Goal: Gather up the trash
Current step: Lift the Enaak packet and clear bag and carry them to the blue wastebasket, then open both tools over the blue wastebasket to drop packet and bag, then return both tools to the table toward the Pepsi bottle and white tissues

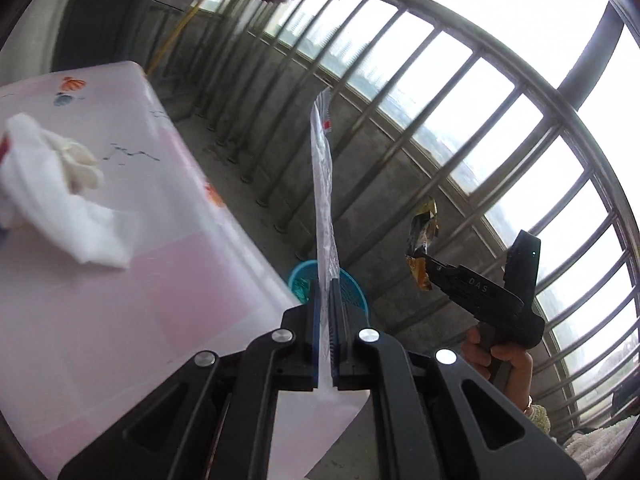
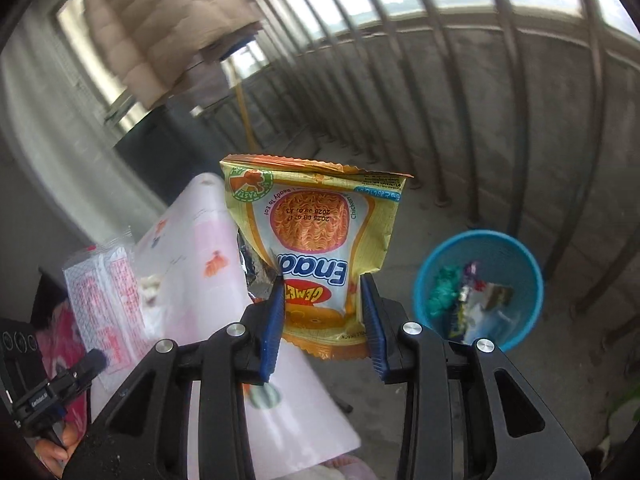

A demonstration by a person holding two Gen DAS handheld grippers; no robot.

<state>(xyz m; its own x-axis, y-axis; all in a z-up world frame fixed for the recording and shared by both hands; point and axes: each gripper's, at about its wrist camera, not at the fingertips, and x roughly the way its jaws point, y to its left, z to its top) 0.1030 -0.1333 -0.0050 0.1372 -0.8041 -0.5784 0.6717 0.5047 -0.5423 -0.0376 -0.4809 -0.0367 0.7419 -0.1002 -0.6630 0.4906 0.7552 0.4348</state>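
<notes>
My left gripper [image 1: 326, 286] is shut on a clear plastic wrapper [image 1: 323, 184] that stands up edge-on between its pads. In the right wrist view the same wrapper [image 2: 102, 300] shows red print, held at the lower left by the left gripper [image 2: 95, 360]. My right gripper [image 2: 323, 284] is shut on a yellow noodle-snack packet [image 2: 320, 232], upside down and held in the air. The left wrist view shows that gripper [image 1: 426, 266] with the packet [image 1: 422, 236] off to the right. A blue mesh basket [image 2: 516, 264] with several wrappers inside stands on the floor right of the packet, partly hidden behind my left fingers [image 1: 354, 286].
A pink table [image 1: 160, 280] fills the left, with crumpled white tissues [image 1: 60, 184] on it. A metal railing [image 1: 440, 140] on a low concrete wall runs behind the basket. Clothes [image 2: 160, 32] hang overhead and a yellow pole [image 2: 246, 120] leans at the back.
</notes>
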